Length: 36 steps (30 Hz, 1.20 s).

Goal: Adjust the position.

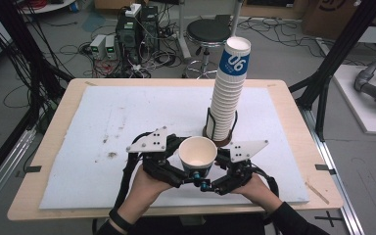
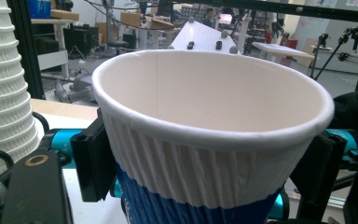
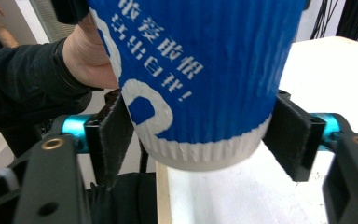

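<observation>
The paper cup (image 1: 198,152) is held up in the air above the near edge of the table (image 1: 44,142), about in the middle of that edge. Its mouth points up, and it is white inside. Its lower part is blue with white writing, and its upper part is white with ridges.

In the left gripper view, the cup (image 2: 205,140) sits between the two black pads (image 2: 91,161). The left pad presses on the ridged side just under the rim. So the left gripper (image 1: 176,164) pinches the cup near its top.

In the right gripper view, the cup's bottom (image 3: 200,84) sits between the right gripper's pads (image 3: 114,135). One pad touches the cup's bottom rim. The other pad (image 3: 291,137) stands just beside it with a thin gap. So the right gripper (image 1: 220,169) is spread a little around the cup's bottom.

Behind the cup, toward the far edge, a tall stack of cups (image 1: 227,93) stands in a dark holder (image 1: 221,134).
</observation>
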### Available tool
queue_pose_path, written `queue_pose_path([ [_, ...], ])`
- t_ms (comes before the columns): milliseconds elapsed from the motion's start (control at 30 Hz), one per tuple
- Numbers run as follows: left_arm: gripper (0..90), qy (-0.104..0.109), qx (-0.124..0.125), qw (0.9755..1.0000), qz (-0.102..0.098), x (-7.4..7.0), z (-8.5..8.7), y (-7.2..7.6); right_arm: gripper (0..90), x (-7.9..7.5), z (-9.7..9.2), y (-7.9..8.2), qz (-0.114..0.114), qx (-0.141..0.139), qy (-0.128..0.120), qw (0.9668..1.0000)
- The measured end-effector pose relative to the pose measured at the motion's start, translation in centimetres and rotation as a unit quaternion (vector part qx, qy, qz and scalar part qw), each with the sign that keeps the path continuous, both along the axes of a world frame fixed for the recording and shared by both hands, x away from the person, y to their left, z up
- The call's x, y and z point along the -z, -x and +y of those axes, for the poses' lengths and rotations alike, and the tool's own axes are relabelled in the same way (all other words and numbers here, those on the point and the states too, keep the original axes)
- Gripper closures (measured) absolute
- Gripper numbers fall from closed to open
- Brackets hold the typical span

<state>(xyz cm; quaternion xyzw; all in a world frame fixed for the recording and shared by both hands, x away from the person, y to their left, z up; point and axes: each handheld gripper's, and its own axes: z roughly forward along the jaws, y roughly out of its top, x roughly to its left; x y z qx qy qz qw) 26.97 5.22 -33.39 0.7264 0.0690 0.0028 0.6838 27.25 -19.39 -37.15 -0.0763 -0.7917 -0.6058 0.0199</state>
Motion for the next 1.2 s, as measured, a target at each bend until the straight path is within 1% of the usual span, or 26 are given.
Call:
queue_pose_path([
  [67,22.4,-0.002,0.001,1.0000,-0.001,0.08,-0.08,-0.02,21.9,-0.13,0.02,0.04,0.004,0.000,-0.006,1.0000],
  [300,22.6,-0.011,0.004,0.9999,0.000,0.41,-0.48,0.03,21.5,-0.40,-0.21,0.03,0.012,0.004,-0.028,0.9995],
  [400,22.6,-0.013,0.004,0.9999,0.002,0.57,-0.64,0.02,22.5,-0.36,-0.16,0.01,0.018,0.005,-0.027,0.9995],
  [433,22.6,-0.012,0.005,0.9999,0.003,0.63,-0.66,-0.03,25.6,-0.35,-0.15,-0.02,0.018,0.002,-0.026,0.9995],
  [500,22.5,-0.012,0.005,0.9999,0.004,0.68,-0.63,-0.07,26.5,-0.35,-0.14,0.08,0.012,0.004,-0.025,0.9996],
  [633,20.3,-0.009,0.007,0.9999,0.007,0.68,-0.72,0.01,26.8,-0.34,-0.15,0.04,0.010,0.000,-0.025,0.9996],
  [733,18.1,-0.001,0.012,0.9998,0.012,0.60,-0.72,0.06,26.9,-0.34,-0.13,0.08,0.009,-0.004,-0.026,0.9996],
  [800,17.0,0.002,0.012,0.9999,0.012,0.51,-0.68,0.09,26.9,-0.32,-0.12,0.07,0.006,-0.005,-0.023,0.9997],
  [967,17.0,0.006,0.013,0.9999,0.009,0.33,-0.60,0.11,26.9,-0.22,0.07,0.17,0.005,-0.010,-0.018,0.9998],
  [1100,18.1,0.008,0.012,0.9998,0.014,0.35,-0.61,0.14,27.0,-0.25,0.07,0.19,0.003,-0.008,-0.019,0.9998],
  [1200,19.1,0.006,0.013,0.9998,0.010,0.35,-0.62,0.13,27.0,-0.23,0.07,0.17,0.003,-0.010,-0.018,0.9998],
])
